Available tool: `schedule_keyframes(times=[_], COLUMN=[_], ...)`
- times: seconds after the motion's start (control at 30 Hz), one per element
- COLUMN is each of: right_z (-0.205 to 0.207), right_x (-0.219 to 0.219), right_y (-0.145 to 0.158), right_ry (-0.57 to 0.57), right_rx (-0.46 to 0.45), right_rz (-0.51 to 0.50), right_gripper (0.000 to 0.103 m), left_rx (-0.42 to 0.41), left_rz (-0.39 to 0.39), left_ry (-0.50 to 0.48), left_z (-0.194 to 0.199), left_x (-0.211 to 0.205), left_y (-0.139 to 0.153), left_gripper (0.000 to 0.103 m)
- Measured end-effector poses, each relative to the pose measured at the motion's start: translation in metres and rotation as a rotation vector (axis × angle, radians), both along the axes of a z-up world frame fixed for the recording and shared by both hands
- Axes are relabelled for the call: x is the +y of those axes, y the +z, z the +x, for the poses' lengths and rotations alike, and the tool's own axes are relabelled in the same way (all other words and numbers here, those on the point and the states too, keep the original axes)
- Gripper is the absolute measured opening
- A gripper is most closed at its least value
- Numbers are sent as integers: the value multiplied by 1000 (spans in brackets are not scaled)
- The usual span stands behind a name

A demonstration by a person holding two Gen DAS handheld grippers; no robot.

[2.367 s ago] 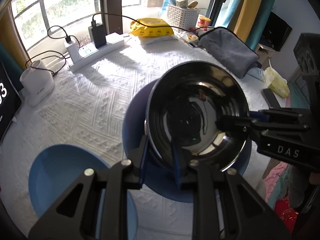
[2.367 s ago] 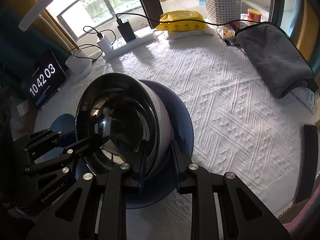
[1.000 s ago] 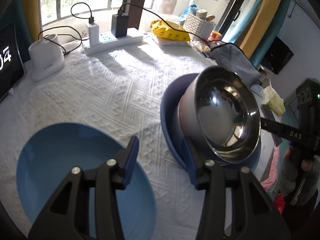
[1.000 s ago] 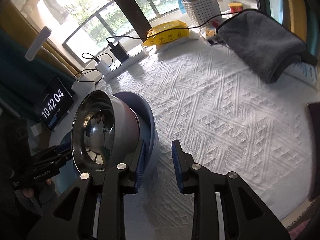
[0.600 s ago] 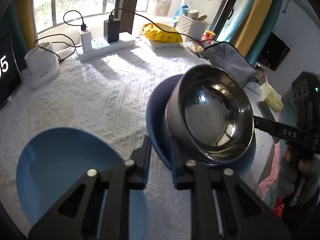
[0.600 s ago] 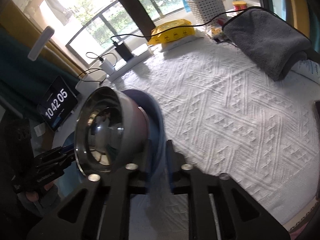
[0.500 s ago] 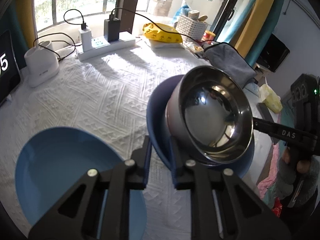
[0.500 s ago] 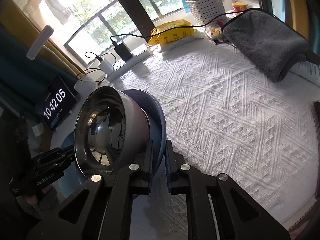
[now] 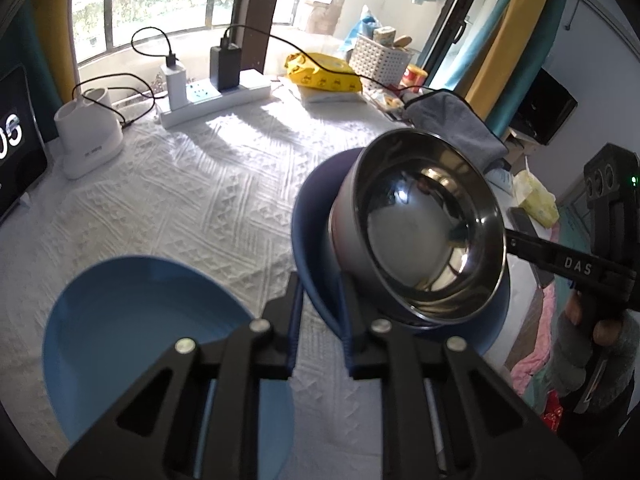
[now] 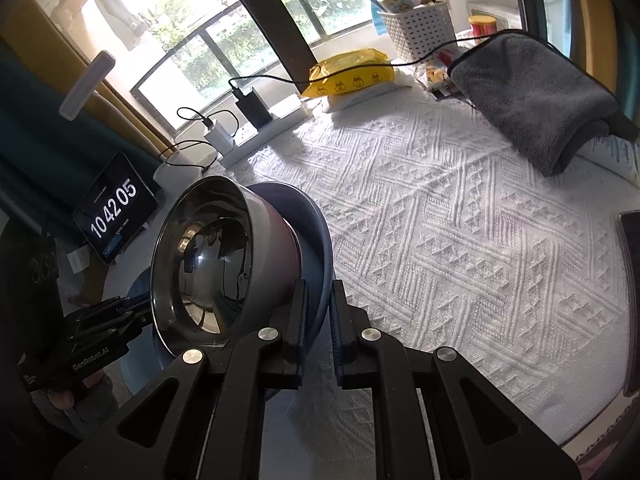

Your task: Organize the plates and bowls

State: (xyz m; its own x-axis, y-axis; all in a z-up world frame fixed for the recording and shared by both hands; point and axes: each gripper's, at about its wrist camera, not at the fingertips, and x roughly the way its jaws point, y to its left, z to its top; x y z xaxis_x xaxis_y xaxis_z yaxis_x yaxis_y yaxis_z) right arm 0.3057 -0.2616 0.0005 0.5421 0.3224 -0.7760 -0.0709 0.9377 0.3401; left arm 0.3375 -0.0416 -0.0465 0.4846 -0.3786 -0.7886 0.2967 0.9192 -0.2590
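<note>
A steel bowl [image 9: 420,236] sits inside a dark blue plate [image 9: 316,216] on the white tablecloth. My left gripper [image 9: 320,300] is shut on the plate's near rim. In the right wrist view my right gripper [image 10: 318,300] is shut on the opposite rim of the same dark blue plate [image 10: 308,208], with the steel bowl [image 10: 208,260] just left of its fingers. Each gripper shows in the other's view: the right gripper [image 9: 516,242] behind the bowl, the left gripper [image 10: 136,308] below it. A light blue plate [image 9: 132,340] lies flat to the left.
At the back stand a power strip [image 9: 208,100] with chargers and cables, a white holder [image 9: 88,136], a yellow pack [image 9: 320,74] and a white basket [image 9: 380,60]. A grey towel [image 10: 532,108] lies far right, a clock tablet [image 10: 114,208] left, a phone [image 10: 630,280] at the right edge.
Both grippers let go of the steel bowl's rim, drew back and closed on opposite rims of the dark blue plate. In the last half second nothing has moved.
</note>
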Motion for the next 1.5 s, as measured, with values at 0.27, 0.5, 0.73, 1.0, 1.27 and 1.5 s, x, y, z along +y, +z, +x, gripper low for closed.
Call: schedule_keyframes(times=[0.27, 0.5, 0.73, 1.0, 1.27, 1.5], right_z=[-2, -3, -2, 2, 6, 8], right_x=[15, 42, 79, 130, 174, 197], right_y=[20, 40, 45, 36, 14, -6], right_ry=[28, 72, 140, 212, 274, 294], right_rx=[-28, -58, -66, -49, -7, 28], right_rz=[-3, -9, 2, 9, 8, 4], right_gripper=[12, 12, 12, 12, 12, 12], left_rx=[-41, -64, -78, -55, -5, 12], left_rz=[-8, 0, 18, 21, 20, 18], left_ry=[22, 68, 128, 209, 261, 285], left_z=[-12, -27, -43, -55, -64, -71], left_x=[19, 46, 84, 130, 168, 186], left_y=[25, 41, 50, 41, 17, 3], left_gripper=[17, 17, 17, 17, 17, 17])
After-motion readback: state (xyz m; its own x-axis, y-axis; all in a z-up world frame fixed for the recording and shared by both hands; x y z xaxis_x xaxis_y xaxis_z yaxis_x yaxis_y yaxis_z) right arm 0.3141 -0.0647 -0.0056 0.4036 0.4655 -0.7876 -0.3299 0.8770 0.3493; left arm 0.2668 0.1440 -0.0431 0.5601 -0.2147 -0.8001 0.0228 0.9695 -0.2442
